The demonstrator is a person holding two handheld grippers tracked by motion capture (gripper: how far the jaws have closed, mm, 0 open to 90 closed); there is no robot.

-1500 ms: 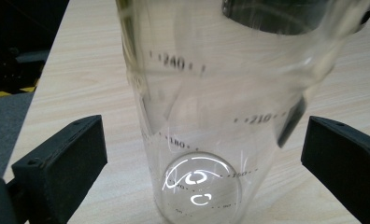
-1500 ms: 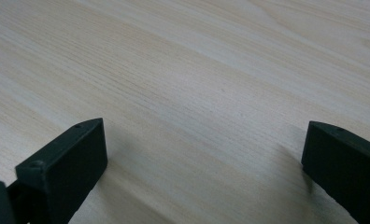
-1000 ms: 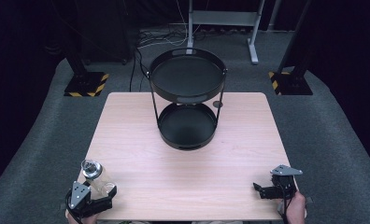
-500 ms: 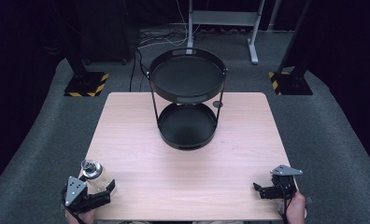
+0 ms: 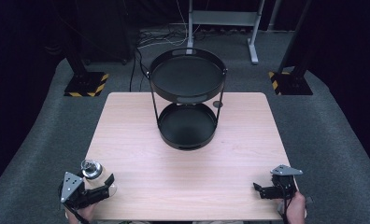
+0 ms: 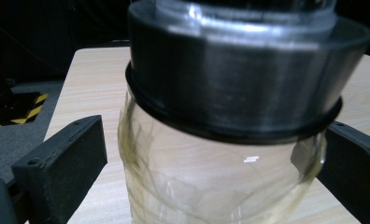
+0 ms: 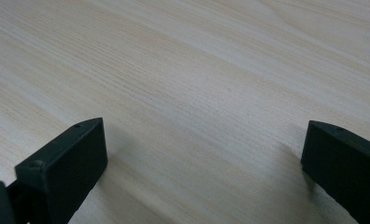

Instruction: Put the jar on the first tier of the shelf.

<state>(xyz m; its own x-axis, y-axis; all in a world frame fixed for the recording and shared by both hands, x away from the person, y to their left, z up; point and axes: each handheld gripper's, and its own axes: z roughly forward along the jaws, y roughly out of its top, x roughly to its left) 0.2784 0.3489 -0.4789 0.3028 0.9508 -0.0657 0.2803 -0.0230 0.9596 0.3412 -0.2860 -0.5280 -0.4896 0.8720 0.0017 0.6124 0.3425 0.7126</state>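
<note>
Jar: clear glass, dark lid, upright at surface near-left corner | left claw: wide, jaws either side of jar, grip unclear | right claw: wide, empty, near-right corner

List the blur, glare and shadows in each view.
High view: evenly lit table, dark surroundings, two-tier tray sharp. Left gripper view: jar close to the lens and soft, with a small white glint on the glass and a streaked sheen on its lid. Right gripper view: wood grain blurs nearby; soft shadows beside the jaws.
</note>
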